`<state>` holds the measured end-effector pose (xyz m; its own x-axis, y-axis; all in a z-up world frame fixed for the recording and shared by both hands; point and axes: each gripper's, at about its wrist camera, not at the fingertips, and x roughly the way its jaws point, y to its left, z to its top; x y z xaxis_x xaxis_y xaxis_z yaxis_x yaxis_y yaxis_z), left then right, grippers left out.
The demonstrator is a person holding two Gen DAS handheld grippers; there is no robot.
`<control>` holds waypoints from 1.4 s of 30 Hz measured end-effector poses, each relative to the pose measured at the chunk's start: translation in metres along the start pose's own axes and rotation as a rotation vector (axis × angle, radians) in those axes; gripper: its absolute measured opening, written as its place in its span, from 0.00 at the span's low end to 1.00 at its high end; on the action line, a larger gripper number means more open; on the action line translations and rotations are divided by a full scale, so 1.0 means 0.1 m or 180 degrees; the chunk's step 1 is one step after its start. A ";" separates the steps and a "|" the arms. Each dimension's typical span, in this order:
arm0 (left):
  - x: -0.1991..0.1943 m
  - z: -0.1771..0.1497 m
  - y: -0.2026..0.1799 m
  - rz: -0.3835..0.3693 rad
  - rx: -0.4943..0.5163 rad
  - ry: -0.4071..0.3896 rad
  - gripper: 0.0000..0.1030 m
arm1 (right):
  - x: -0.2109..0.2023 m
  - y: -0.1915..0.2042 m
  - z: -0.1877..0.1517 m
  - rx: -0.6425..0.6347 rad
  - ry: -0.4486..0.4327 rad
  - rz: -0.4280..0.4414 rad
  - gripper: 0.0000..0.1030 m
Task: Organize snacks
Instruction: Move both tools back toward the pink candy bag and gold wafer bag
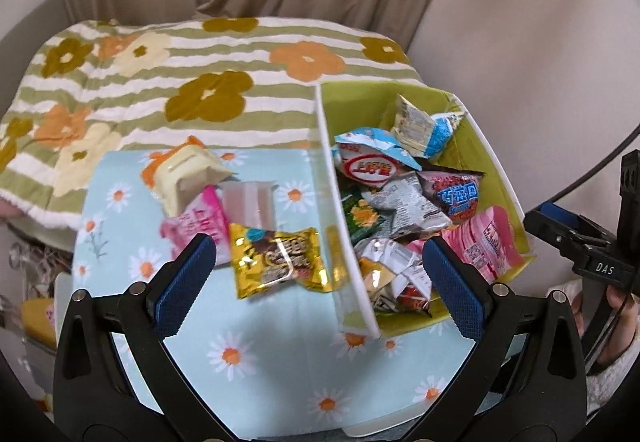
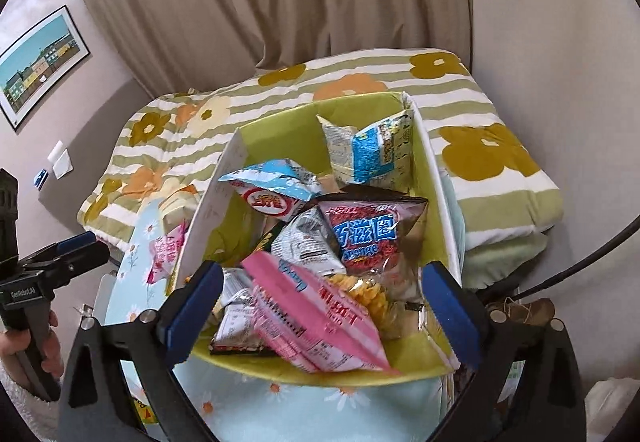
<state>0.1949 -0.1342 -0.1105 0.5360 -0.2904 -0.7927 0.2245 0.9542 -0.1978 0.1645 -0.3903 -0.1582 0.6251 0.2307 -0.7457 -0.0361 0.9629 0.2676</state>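
Both my hand-held grippers, left (image 1: 320, 278) and right (image 2: 322, 306), gape wide, empty. Only my left view shows the gold packet (image 1: 280, 262) beside the green box (image 1: 476, 177); my right shows the pink pack (image 2: 320, 322) inside.

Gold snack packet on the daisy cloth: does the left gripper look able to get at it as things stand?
Probably yes. The gold packet lies on the daisy cloth outside the box, just ahead of the open, empty left gripper, with nothing covering it.

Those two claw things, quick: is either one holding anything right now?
Left gripper: open, holding nothing, above the gold snack packet.
Right gripper: open, holding nothing, above the green box of snacks.
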 end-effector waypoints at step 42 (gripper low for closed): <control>0.72 0.14 2.20 -0.0715 0.0040 0.0831 0.99 | 1.01 2.17 -0.66 0.1318 -0.0023 -0.0230 0.96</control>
<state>0.2939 0.0535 -0.2026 0.2459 -0.4634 -0.8513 0.3242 0.8671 -0.3783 0.1682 -0.1486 -0.2160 0.6201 0.1623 -0.7676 0.3236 0.8384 0.4387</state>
